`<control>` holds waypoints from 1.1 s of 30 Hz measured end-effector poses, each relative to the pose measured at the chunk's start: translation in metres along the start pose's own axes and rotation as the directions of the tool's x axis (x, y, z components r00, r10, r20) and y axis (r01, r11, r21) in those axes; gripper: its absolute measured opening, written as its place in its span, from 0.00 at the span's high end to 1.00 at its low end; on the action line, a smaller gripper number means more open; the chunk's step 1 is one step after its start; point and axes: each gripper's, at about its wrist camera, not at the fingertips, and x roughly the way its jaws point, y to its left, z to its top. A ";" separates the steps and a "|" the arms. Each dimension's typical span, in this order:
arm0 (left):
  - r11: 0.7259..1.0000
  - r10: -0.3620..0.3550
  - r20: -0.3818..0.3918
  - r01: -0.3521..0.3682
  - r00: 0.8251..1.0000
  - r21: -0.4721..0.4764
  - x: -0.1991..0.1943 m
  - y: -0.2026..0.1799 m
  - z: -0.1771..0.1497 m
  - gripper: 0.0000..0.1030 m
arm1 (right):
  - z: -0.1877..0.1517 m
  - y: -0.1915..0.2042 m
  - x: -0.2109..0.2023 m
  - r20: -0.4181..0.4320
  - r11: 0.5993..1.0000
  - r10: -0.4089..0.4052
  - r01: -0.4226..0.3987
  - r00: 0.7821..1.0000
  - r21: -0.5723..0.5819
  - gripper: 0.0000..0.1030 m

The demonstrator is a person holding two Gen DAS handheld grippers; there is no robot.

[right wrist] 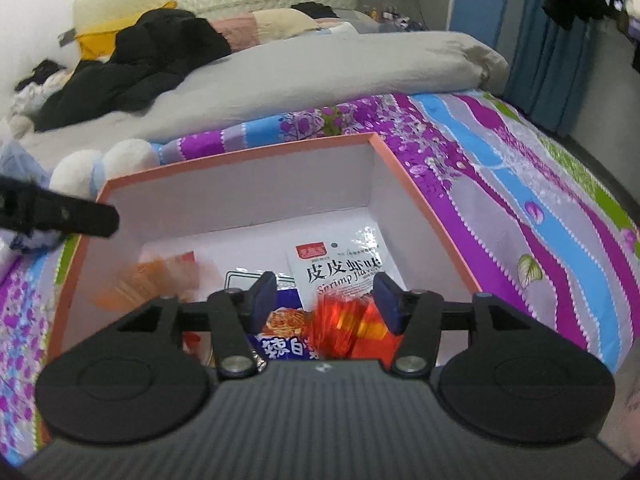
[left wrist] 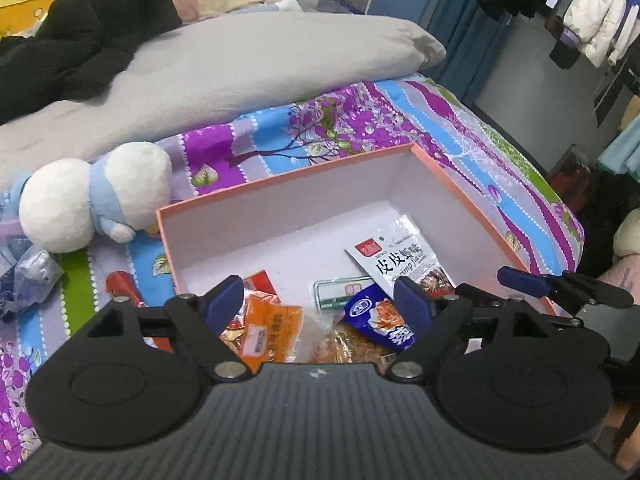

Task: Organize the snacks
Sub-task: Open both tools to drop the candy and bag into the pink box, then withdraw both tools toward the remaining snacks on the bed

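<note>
Orange-rimmed box (left wrist: pixel 472 204) on floral bedsheet (left wrist: pixel 340 120), holding my snacks: shrimp-flavour packet (left wrist: pixel 400 258) by its right wall, blue packet (left wrist: pixel 378 316) and orange packet (left wrist: pixel 276 330) nearer me. My left tongs (left wrist: pixel 320 300) hang spread over them, gripping nothing. My right tongs (right wrist: pixel 326 300) are spread; blurred red packet (right wrist: pixel 348 326) lies between the tips, contact unclear. White plush toy (left wrist: pixel 96 196) beside the box's left wall; grey duvet (left wrist: pixel 240 64) behind.
</note>
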 end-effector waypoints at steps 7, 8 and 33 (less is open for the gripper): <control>1.000 -0.001 0.082 0.001 0.997 0.002 -0.039 0.010 0.001 0.17 | 0.010 0.011 -0.031 0.092 1.000 0.023 -0.024 0.995 0.012 0.46; 1.000 -0.001 0.099 0.000 0.995 0.004 -0.047 0.012 0.000 0.17 | 0.013 0.014 -0.038 0.111 0.999 0.028 -0.030 0.993 0.014 0.46; 0.987 0.115 0.299 -0.075 0.947 -0.142 -0.174 0.119 -0.119 0.17 | -0.017 0.121 -0.149 0.355 0.970 0.245 -0.231 0.902 -0.080 0.46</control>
